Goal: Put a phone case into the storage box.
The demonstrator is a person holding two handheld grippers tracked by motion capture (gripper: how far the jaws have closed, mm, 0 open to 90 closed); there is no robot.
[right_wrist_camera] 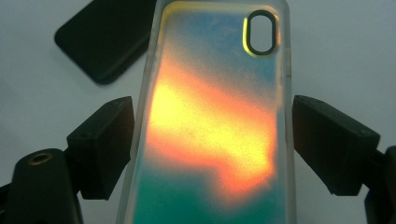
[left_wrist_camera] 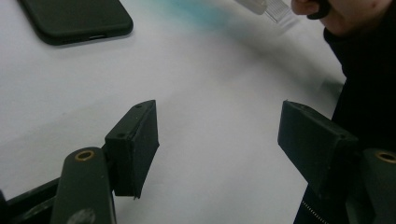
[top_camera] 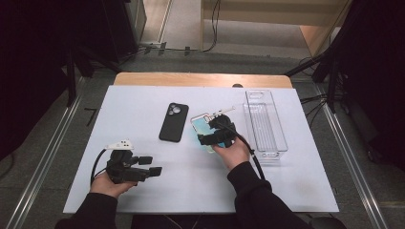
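Your left gripper rests at the near left of the white table, jaws spread, nothing between them.

Your right gripper, mid-table, pinches the iridescent phone case across its width. In the right gripper view the left pad meets the case edge; the right pad looks barely in contact, so judge the hold as light.

Risks: the case is smooth and flexible, so it may bow or slip and drop onto the table if you tilt it. Swinging it right, its far end could catch the rim of the clear tray.

The black phone case lies flat just left of the held case, apart from it.

The clear tray stands to the right, lengthwise toward the far edge. It appears empty.
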